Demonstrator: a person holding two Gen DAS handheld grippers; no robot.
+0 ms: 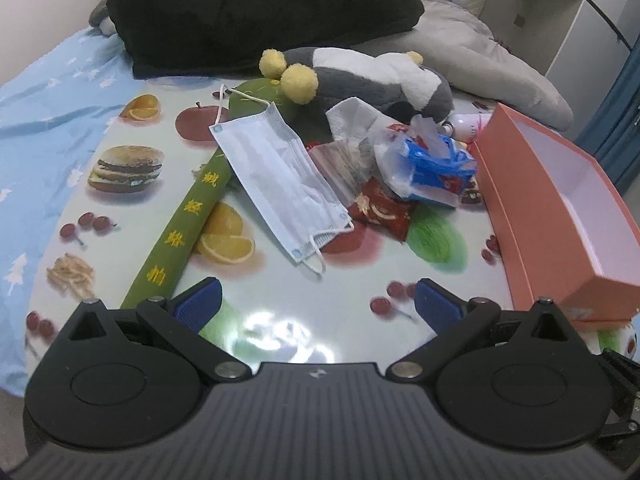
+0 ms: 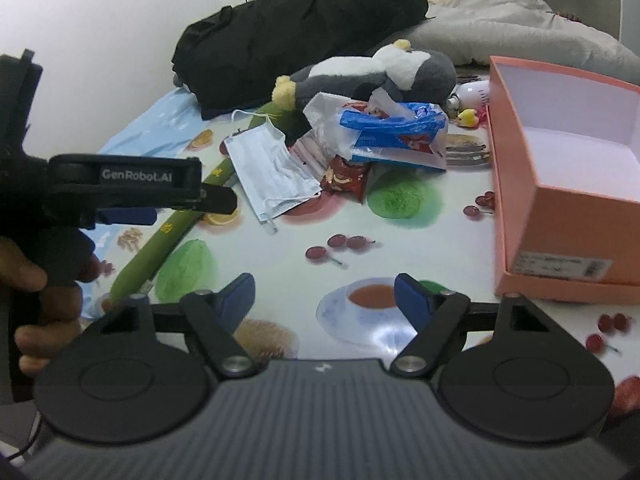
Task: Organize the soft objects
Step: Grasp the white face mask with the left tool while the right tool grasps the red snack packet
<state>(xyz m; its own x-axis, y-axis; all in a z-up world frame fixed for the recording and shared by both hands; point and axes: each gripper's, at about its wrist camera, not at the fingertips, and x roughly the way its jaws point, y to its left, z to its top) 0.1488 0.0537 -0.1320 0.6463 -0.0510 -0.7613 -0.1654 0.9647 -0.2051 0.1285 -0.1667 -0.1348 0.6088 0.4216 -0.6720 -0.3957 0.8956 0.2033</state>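
1. The left gripper (image 1: 317,300) hangs over the near part of a table (image 1: 352,288) covered in a food-print cloth; its blue pads (image 1: 200,300) stand wide apart with nothing between them.
2. The right gripper (image 2: 324,300) is also spread, its pads (image 2: 412,300) empty over a printed teacup.
3. In the right wrist view, the left gripper shows at the far left from the side, held by a hand (image 2: 36,292).
4. A white face mask (image 1: 280,184) lies near the middle of the table, draped over a long green plush stick (image 1: 180,232) with yellow characters, which runs from the near left toward the far middle.
5. Behind the mask lies a grey and white plush toy (image 1: 360,76) with yellow feet, on its side.
6. To the right of the mask sits a heap: crumpled white tissue (image 1: 352,120), a blue and white plastic packet (image 1: 432,164) and a red snack wrapper (image 1: 380,212) beneath it.
7. An open pink box (image 2: 560,232), white inside, stands at the right edge of the table, apart from the heap.
8. At the far side, a black garment (image 1: 256,16) and a grey cushion (image 1: 492,64) rest on the bedding.
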